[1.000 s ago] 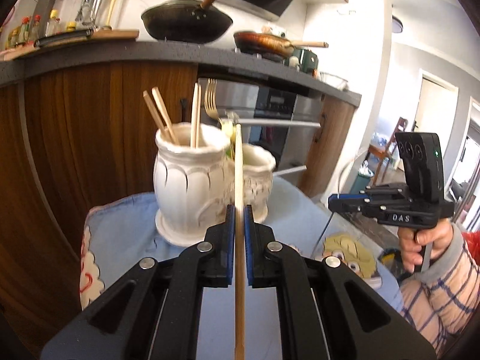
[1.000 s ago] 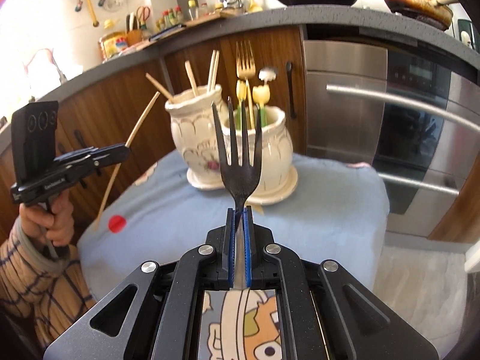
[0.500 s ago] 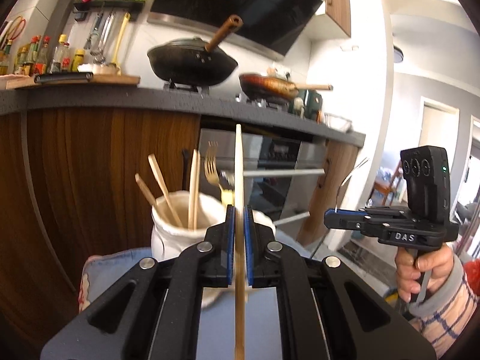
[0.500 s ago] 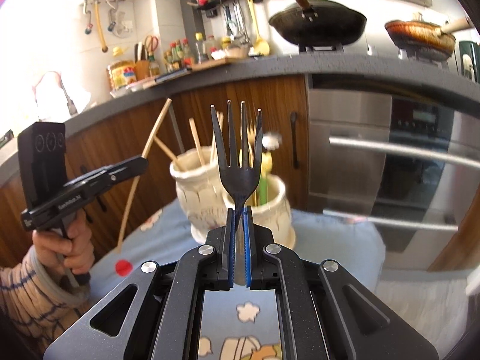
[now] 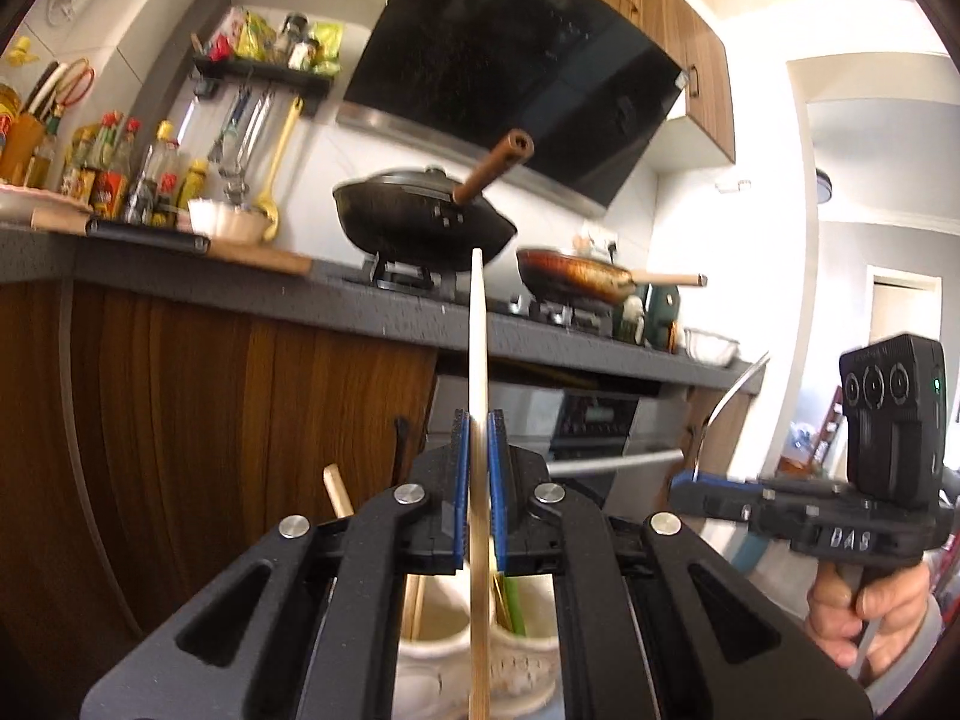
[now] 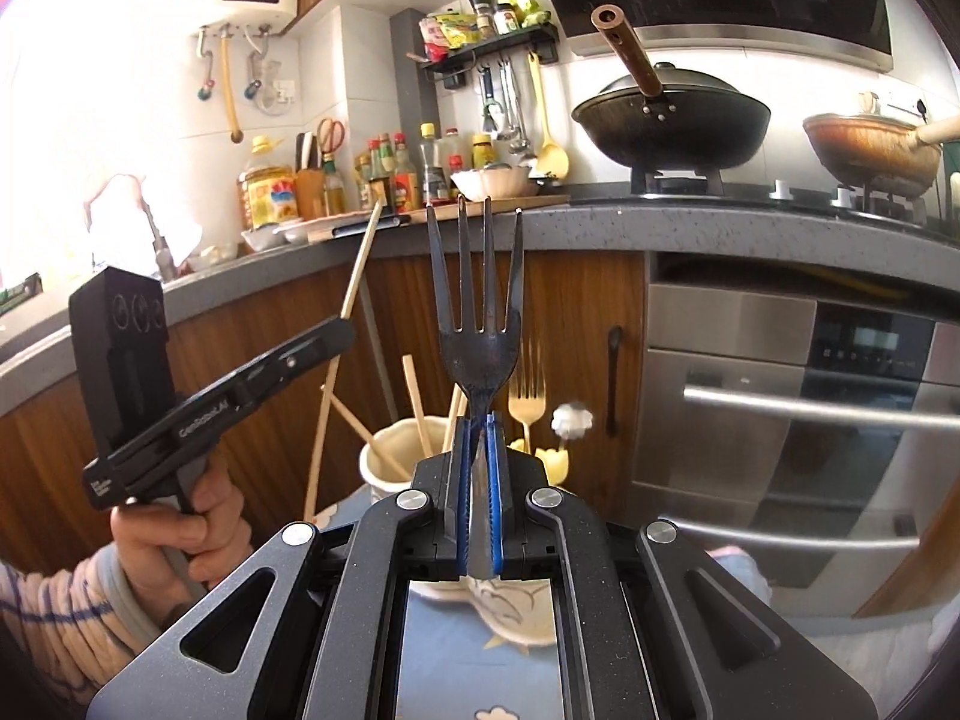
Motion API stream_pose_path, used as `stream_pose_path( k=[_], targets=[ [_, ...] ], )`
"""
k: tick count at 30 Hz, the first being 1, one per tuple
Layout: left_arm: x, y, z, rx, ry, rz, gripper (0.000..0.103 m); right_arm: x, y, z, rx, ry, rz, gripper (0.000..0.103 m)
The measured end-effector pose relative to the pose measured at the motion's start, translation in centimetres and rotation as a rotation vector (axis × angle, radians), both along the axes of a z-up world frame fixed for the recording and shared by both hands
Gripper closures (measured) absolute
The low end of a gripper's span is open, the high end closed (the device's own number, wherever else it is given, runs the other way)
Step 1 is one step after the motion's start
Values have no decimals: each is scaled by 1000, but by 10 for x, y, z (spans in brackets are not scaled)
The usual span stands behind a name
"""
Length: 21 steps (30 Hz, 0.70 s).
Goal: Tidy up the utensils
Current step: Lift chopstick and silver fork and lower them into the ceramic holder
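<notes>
My left gripper (image 5: 478, 420) is shut on a wooden chopstick (image 5: 478, 324) that points up. Below it stand two white ceramic holders (image 5: 444, 654), mostly hidden by the gripper; a chopstick end (image 5: 338, 489) sticks out of the left one. My right gripper (image 6: 478, 423) is shut on a dark fork (image 6: 480, 324), tines up. In the right wrist view the left holder (image 6: 387, 468) holds several chopsticks and the right one, hidden behind my gripper, holds a gold fork (image 6: 527, 399). The left gripper also shows there (image 6: 342, 330), holding its chopstick (image 6: 345, 354); the right gripper shows in the left wrist view (image 5: 684, 483).
The holders stand on a blue patterned cloth (image 6: 432, 660). Behind them are wooden cabinets (image 5: 198, 420), an oven with a steel handle (image 6: 810, 414), and a grey counter (image 6: 660, 222) with a wok (image 6: 672, 120), a pan (image 6: 870, 147) and bottles (image 6: 390, 180).
Both grippers have risen and tilted upward with their utensils still held. The holders have dropped low in both views.
</notes>
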State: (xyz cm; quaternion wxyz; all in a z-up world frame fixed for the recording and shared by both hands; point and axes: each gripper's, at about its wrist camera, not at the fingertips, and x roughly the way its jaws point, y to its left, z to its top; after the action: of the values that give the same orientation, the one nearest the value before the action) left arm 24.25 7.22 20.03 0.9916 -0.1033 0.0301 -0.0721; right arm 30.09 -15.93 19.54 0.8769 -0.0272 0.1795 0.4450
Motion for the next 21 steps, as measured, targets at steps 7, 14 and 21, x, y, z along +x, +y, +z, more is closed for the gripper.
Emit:
stream_pose_path(
  k=[7,14,21],
  targets=[
    [15,3,2,-25,-66,76,97,14,7,-2,7,12,-7,97],
    [23,-5,-2,27,-104,138,97,22,12,-3,9,15,-15,97],
    [31,-16,-12,83,-111,182,97,29,22,-13,-25,22,-31,97]
  ],
)
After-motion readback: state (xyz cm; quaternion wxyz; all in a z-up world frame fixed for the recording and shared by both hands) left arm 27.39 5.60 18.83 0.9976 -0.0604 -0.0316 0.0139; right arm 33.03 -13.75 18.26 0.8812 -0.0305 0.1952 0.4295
